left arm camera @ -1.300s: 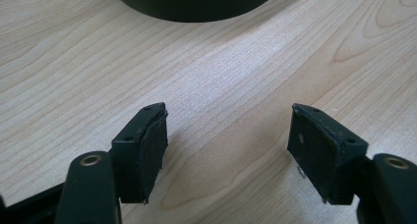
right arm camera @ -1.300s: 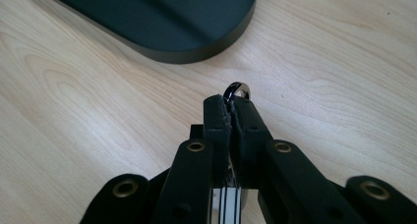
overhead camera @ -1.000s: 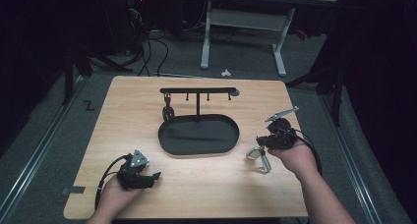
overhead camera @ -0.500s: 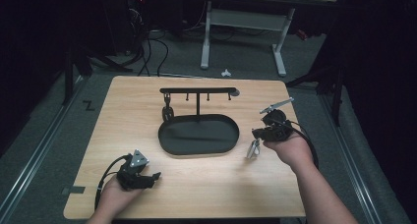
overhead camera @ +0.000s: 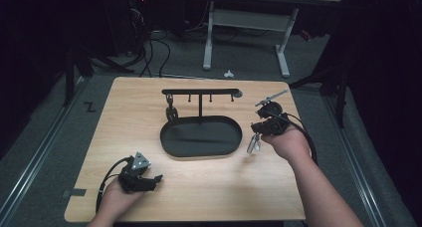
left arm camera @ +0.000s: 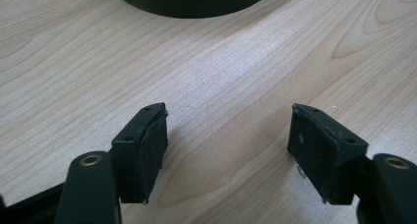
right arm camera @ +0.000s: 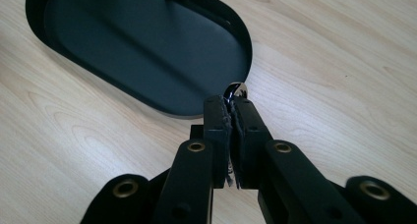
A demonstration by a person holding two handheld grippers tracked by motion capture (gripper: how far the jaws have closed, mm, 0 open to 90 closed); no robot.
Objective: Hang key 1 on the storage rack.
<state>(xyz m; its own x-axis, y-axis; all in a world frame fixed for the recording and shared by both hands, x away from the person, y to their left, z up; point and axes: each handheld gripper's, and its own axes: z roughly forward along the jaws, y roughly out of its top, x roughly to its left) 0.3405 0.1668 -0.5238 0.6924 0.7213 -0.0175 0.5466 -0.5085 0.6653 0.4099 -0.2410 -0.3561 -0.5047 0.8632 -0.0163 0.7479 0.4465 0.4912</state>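
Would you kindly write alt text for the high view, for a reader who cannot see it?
The right gripper, shut on a small silvery item, is held over a wooden table just right of a black oval tray with a T-shaped hanger stand. The left gripper rests open near the table's front left, in the person's hand.

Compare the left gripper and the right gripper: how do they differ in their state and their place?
The left gripper has its jaws wide apart with nothing between them; the right gripper has its jaws shut on a small shiny metal piece. The left gripper sits low at the near left of the wooden table, apart from the black oval tray; the right gripper is beside the tray's right end. Both are black and hand-held.
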